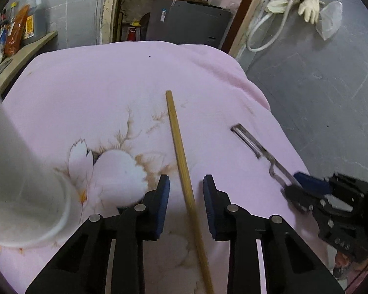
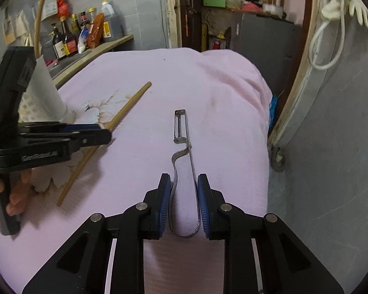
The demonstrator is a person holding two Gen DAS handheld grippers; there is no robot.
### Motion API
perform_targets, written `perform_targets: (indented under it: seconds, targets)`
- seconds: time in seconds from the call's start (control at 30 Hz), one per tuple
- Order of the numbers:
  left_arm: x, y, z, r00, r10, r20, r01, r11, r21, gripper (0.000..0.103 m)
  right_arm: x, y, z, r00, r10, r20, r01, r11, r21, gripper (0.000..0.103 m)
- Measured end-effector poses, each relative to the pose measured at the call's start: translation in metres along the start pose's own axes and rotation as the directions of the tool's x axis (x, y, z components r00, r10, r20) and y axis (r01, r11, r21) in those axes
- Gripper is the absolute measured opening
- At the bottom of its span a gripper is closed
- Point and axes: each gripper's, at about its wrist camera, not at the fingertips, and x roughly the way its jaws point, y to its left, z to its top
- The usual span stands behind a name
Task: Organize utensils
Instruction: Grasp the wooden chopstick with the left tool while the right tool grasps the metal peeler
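Left wrist view: left hand-held gripper (image 1: 186, 205) straddles the bamboo chopstick (image 1: 181, 161) on the pink blanket (image 1: 110, 78); pads spread, not touching it, lined up for a pinch. White utensil holder (image 1: 24, 183) stands just left of the chopstick, likely the destination.

Right wrist view: right hand-held gripper (image 2: 184, 205) pinches the looped handle of the metal peeler (image 2: 184, 161), right of the chopstick (image 2: 105, 132). Grip sits low on the handle, probably so the blade end stays clear. Whether the peeler is lifted off the blanket (image 2: 220, 93): unclear.
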Motion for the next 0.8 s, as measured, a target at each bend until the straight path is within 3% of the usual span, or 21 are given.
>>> perform_targets:
  seconds: [0.23,0.57,0.63,0.7,0.8]
  targets:
    - [0.001,0.007,0.002,1.000,-0.020,-0.007,0.020,1.000,0.000,0.007,0.017,0.002,0.022,0.998,-0.004,-0.068,0.003,1.000,-0.015,0.028]
    - [0.004,0.002,0.002,1.000,-0.023,-0.019,0.023,1.000,0.014,0.007,0.056,-0.009,0.062,0.989,0.082,-0.126,-0.072,0.994,0.081,0.030]
    - [0.004,0.002,0.001,0.999,-0.029,-0.022,0.029,0.999,0.021,0.007,0.059,-0.005,0.063,0.990,0.061,-0.131,-0.054,0.997,0.050,0.027]
    - [0.004,0.003,0.000,0.999,-0.037,-0.025,0.038,0.999,0.029,0.007,0.058,0.004,0.059,0.993,0.008,-0.116,-0.008,1.000,0.003,0.015]
    - [0.002,0.002,-0.003,0.998,-0.049,-0.028,0.050,0.998,0.030,0.007,0.052,0.007,0.052,0.995,-0.002,-0.097,0.002,1.000,-0.002,0.014]
